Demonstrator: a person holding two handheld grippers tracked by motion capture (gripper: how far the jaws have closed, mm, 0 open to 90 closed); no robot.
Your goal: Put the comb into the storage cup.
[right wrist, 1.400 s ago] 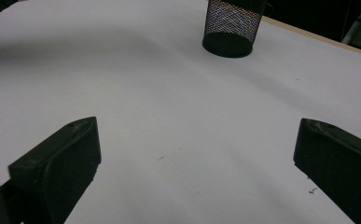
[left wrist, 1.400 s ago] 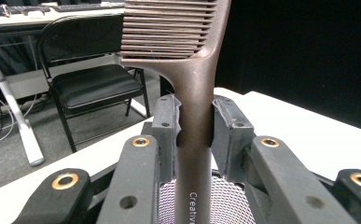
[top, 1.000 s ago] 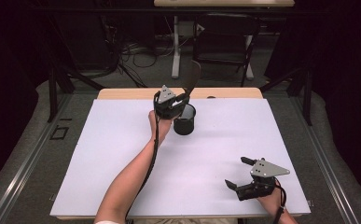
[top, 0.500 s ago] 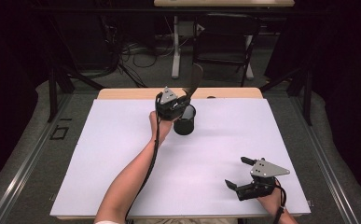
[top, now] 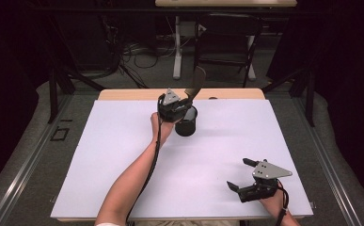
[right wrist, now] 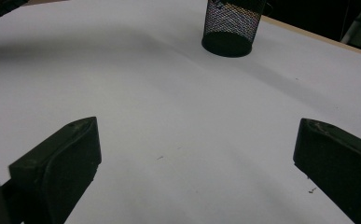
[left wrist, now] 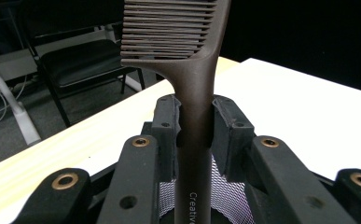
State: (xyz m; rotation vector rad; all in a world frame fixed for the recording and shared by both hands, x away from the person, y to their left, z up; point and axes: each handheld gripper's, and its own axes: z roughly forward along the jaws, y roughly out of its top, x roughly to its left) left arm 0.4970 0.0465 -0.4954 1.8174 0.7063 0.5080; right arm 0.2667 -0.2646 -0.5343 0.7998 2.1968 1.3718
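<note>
A dark brown comb [left wrist: 194, 93] stands with its handle pinched between the pads of my left gripper [left wrist: 194, 126], teeth end up. The handle's lower end reaches into a black mesh cup [left wrist: 225, 196] right under the jaws. In the high view the left gripper [top: 185, 104] hovers over the mesh cup [top: 186, 127] at the table's far middle, and the comb [top: 194, 84] sticks up and back from it. My right gripper [top: 240, 175] rests near the front right edge, jaws wide open with nothing between them. From the right gripper view the mesh cup [right wrist: 229, 28] stands far ahead.
The white table top [top: 99, 155] has a bare wooden strip [top: 123, 94] along its far edge. Behind the table stand a chair [left wrist: 75, 56] and desk legs with cables on the floor.
</note>
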